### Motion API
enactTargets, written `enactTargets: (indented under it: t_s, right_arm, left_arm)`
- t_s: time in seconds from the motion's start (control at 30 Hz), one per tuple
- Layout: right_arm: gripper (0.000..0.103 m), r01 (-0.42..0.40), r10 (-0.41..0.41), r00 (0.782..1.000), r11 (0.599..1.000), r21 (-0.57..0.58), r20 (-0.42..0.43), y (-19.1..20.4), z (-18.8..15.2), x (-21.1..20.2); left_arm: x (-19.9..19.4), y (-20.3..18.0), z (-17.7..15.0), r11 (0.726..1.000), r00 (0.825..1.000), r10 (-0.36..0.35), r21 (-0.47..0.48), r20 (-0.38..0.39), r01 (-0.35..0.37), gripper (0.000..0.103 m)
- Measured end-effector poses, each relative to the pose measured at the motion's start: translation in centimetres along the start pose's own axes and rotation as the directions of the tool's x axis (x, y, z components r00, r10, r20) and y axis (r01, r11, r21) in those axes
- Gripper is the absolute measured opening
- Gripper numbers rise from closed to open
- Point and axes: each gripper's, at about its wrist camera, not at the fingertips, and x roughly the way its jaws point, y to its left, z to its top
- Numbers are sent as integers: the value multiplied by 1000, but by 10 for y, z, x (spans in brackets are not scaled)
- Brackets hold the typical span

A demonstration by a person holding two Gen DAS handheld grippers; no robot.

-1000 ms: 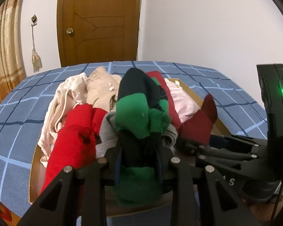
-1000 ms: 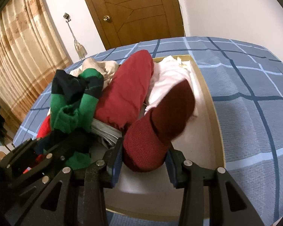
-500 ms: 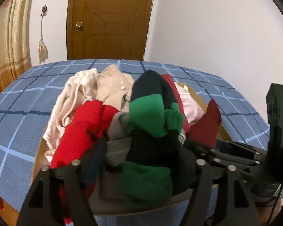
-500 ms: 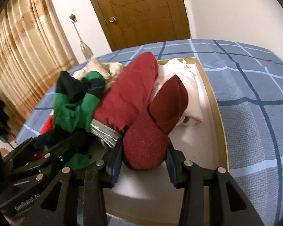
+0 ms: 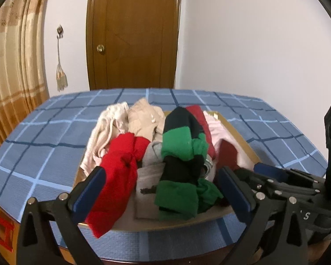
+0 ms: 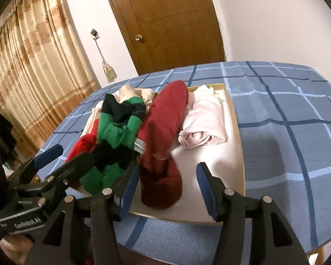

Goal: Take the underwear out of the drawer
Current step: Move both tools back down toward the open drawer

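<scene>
Both tools gape wide and empty at the drawer's [image 6: 239, 154] near edge: the left tool [image 5: 163, 187] frames the green-black piece [image 5: 183, 154], the right tool [image 6: 165, 183] the maroon piece [image 6: 163, 145]. The underwear pile fills the drawer toward twelve o'clock. Push deeper and close on one garment only.

Both grippers are held low and level, side by side, pointed the same way. The left gripper [image 5: 163, 188] is spread wide, blue pads [image 5: 89, 193] well apart, nothing pinched between them. The right gripper [image 6: 165, 188] is opened up too, its pads [image 6: 206, 190] clear of each other. A bit of hand [image 6: 11, 250] is seen behind the left one's body.
</scene>
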Motion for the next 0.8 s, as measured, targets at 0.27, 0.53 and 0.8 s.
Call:
enactTargets:
  t_s: [0.27, 0.53, 0.8]
  right_arm:
    - [57, -28, 28, 999, 999, 31, 26, 7, -12, -24]
    - [57, -56, 53, 998, 997, 58, 43, 8, -24, -40]
    - [57, -80, 76, 996, 993, 85, 51, 7, -37, -51]
  left_arm:
    - [-25, 0, -6, 999, 999, 31, 36, 44, -33, 103]
    - [-37, -6, -16, 992, 995, 78, 94, 59, -83, 103]
    - [-46, -11, -26, 991, 996, 73, 105, 51, -78, 103]
